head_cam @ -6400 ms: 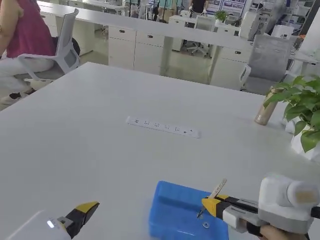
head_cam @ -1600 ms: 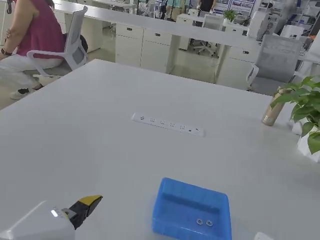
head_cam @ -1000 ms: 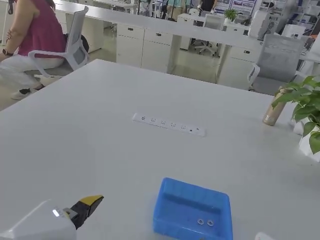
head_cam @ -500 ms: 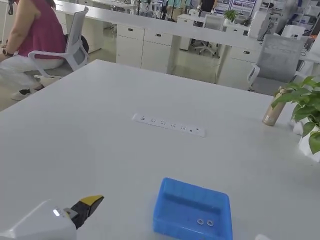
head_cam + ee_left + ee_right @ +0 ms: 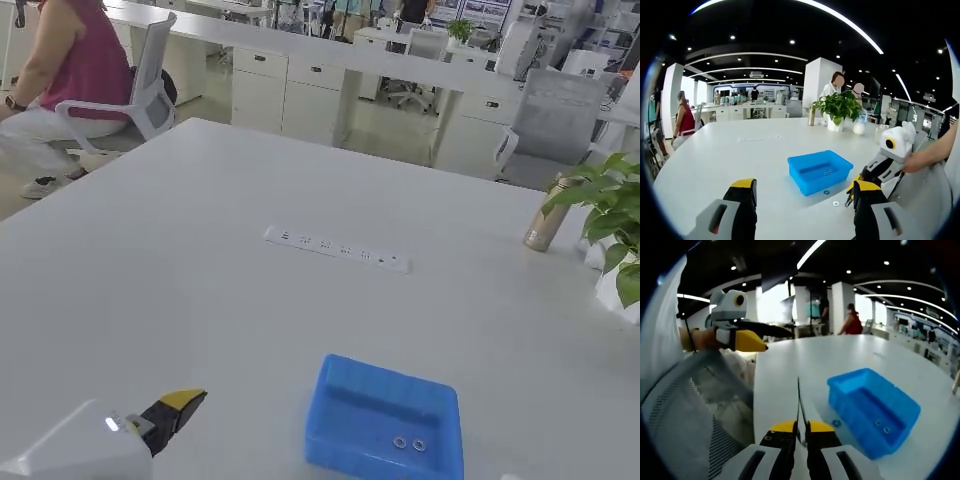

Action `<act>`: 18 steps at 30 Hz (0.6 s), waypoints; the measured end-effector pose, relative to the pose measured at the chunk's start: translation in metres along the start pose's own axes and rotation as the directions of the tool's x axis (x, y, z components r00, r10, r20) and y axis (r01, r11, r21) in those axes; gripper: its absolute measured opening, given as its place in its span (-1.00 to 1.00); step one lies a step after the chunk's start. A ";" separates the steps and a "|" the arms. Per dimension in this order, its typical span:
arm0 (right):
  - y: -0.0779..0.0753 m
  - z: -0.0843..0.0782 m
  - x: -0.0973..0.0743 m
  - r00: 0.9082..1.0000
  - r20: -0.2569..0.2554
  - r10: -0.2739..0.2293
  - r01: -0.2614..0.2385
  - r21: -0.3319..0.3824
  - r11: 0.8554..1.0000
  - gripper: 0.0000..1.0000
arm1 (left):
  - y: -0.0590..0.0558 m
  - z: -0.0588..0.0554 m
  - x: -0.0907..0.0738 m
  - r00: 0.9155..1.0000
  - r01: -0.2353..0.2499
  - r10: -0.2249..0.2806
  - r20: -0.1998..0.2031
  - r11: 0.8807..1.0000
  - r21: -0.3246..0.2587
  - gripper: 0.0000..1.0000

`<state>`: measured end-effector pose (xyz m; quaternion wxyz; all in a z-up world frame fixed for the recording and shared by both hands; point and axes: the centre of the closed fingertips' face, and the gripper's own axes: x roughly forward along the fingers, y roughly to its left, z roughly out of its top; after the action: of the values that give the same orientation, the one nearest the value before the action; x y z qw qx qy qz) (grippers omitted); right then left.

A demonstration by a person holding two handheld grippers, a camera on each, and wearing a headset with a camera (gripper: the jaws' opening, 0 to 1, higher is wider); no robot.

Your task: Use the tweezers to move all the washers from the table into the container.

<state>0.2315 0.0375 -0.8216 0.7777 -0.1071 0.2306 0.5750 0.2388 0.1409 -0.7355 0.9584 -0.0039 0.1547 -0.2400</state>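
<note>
A blue container stands on the white table near me, with two washers lying in it. In the left gripper view two more washers lie on the table in front of the container. My right gripper is shut on thin tweezers, which point at the table left of the container, near a washer. From the left gripper view the right gripper is beside those loose washers. My left gripper is open and holds nothing; it hangs low at the left.
A white power strip lies across the middle of the table. A metal bottle and a potted plant stand at the far right. A person sits on an office chair beyond the table's left corner.
The right gripper with the tweezers has drawn back from above the container toward me. Two washers now lie in the container instead of one. The left gripper has hardly moved.
</note>
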 end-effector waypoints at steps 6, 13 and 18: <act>-0.002 0.000 -0.002 1.000 0.005 -0.006 0.006 0.018 1.000 -0.92 | 0.000 0.000 0.000 1.000 0.002 -0.002 0.000 1.000 0.000 0.61; -0.003 0.005 -0.001 1.000 0.022 -0.009 0.009 0.013 1.000 -0.93 | -0.001 -0.001 0.000 1.000 0.004 -0.004 -0.006 1.000 0.003 0.61; -0.005 0.002 -0.002 1.000 0.009 -0.011 0.011 0.014 1.000 -0.92 | -0.002 -0.001 0.000 1.000 0.008 -0.008 -0.006 1.000 0.003 0.61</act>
<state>0.2362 0.0352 -0.8190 0.7825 -0.1004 0.2304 0.5697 0.2381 0.1393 -0.7361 0.9570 -0.0023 0.1569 -0.2441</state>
